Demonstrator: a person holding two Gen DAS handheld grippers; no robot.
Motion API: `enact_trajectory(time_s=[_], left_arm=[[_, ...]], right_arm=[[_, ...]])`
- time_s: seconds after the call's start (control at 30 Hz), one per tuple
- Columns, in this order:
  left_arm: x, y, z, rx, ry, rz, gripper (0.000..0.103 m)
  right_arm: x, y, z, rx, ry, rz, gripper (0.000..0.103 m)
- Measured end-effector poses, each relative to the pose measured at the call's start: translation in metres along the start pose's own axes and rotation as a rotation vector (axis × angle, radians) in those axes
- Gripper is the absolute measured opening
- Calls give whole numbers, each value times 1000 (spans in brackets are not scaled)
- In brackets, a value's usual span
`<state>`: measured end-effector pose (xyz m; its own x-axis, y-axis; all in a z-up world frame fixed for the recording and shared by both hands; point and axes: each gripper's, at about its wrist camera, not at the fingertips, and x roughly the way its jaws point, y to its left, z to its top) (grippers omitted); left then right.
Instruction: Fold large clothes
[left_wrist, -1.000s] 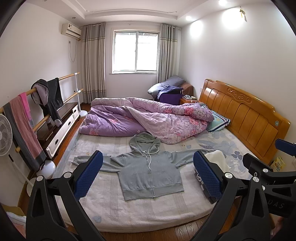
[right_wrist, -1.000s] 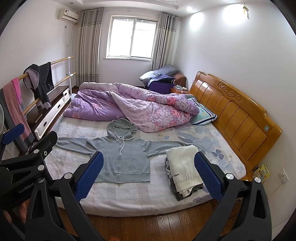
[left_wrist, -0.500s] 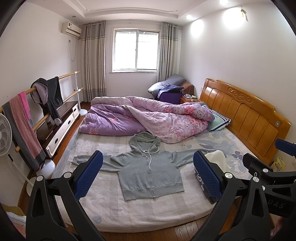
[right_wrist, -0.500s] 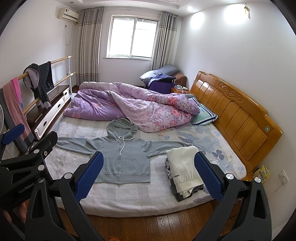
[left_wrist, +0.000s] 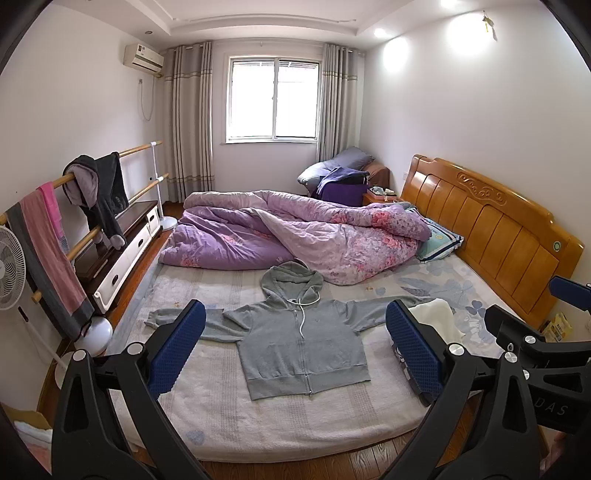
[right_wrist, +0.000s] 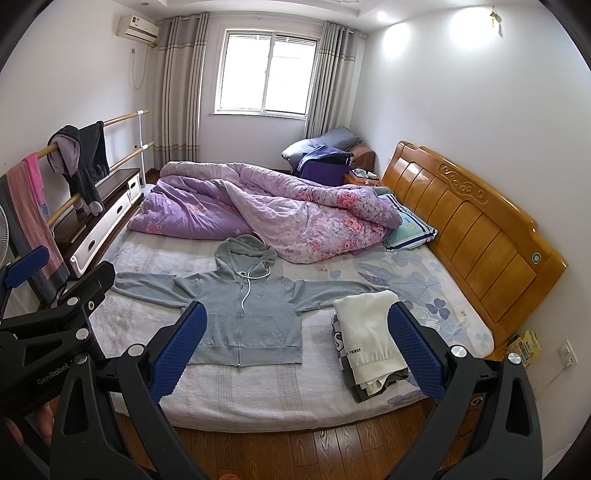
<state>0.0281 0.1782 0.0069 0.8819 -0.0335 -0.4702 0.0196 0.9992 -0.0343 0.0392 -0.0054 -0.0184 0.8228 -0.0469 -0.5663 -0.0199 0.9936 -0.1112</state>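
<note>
No movement; grey hoodie (left_wrist: 301, 343) flat on bed (left_wrist: 280, 424), wooden floor (right_wrist: 332, 450).

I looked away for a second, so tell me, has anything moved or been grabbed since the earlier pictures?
Nothing visibly changed. The left gripper and the right gripper stay open above the near edge of the bed, holding nothing. The grey hoodie lies spread flat with both sleeves out as before, and the folded stack of clothes beside it is untouched.
</note>
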Motion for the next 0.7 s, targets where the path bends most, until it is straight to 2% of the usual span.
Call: enact_trajectory(time_s=[0.7], left_arm=[[1,1,2,1,1,0,98]], right_arm=[[1,-2,2,1,2,0,95]])
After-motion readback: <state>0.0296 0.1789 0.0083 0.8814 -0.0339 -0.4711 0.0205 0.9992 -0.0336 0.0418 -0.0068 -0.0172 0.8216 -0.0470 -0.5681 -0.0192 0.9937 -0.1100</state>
